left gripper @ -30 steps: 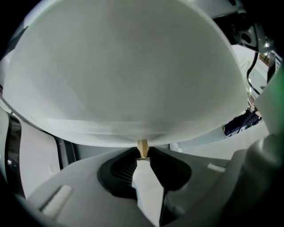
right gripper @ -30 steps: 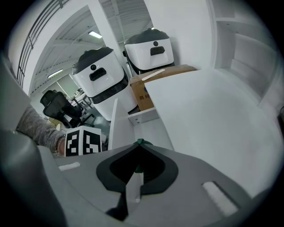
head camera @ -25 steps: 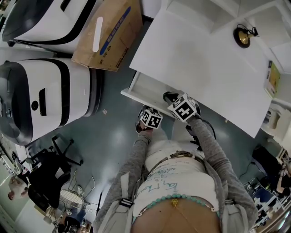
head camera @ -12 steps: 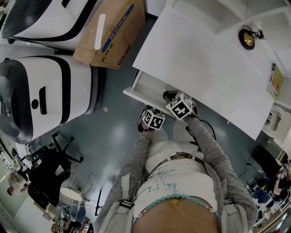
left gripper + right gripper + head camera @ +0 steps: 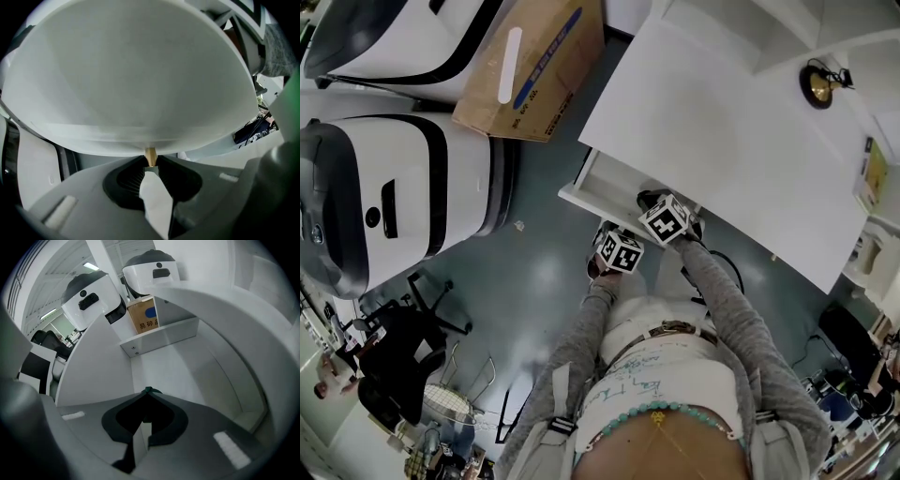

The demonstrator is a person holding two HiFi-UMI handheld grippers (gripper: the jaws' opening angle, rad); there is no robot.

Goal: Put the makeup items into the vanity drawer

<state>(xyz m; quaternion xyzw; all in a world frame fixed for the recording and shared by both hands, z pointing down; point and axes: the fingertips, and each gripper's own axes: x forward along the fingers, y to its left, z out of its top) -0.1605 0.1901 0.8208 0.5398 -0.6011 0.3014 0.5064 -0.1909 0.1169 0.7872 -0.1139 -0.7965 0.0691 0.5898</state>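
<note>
The white vanity drawer stands pulled out from under the white tabletop. My left gripper is shut on the small brass knob on the drawer's front; in the head view it sits at the drawer's near edge. Over the open drawer, my right gripper is shut on a small dark green item, of which only the tip shows. That view looks along the drawer's white inside. In the head view the right gripper is beside the left one.
A round gold object sits at the tabletop's far right, near a yellow-green card. On the floor to the left are a cardboard box and two big white machines. A black office chair stands behind.
The right gripper has shifted slightly left, further over the drawer. The left gripper keeps its hold at the drawer front; the head camera has drifted a little.
</note>
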